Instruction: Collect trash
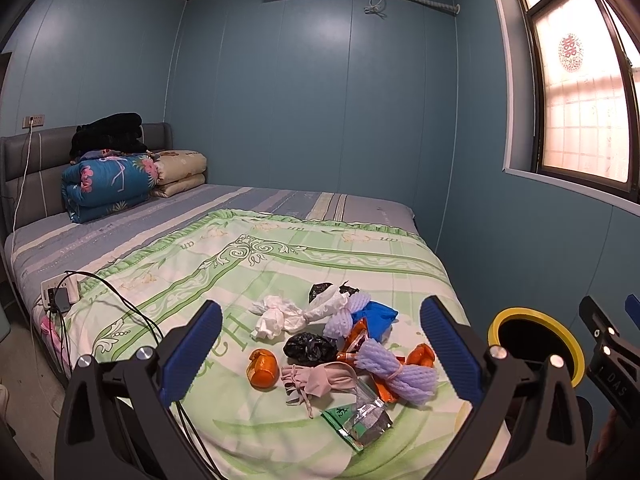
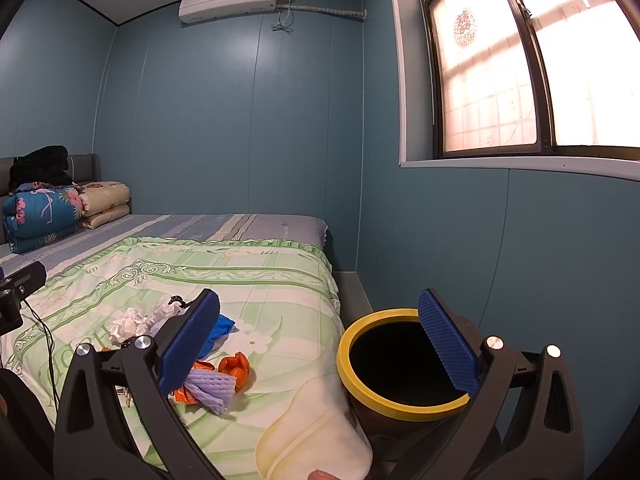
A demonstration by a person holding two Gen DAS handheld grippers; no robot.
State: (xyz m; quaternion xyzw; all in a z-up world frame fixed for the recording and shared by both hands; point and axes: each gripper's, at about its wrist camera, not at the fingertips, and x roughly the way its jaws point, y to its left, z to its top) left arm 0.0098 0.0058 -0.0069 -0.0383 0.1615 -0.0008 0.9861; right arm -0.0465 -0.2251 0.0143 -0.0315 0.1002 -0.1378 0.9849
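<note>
A pile of trash lies on the green quilt: white tissue, black plastic bag, orange peel, purple foam net, beige mask, clear green packet, blue glove. A black bin with a yellow rim stands beside the bed on the right. My left gripper is open above the pile, holding nothing. My right gripper is open and empty, between the bed edge and the bin. The purple net and orange peel show left of it.
A power strip with black cables lies on the bed's left edge. Folded quilts are stacked at the headboard. The blue wall and window are to the right of the bin. A narrow floor strip runs between bed and wall.
</note>
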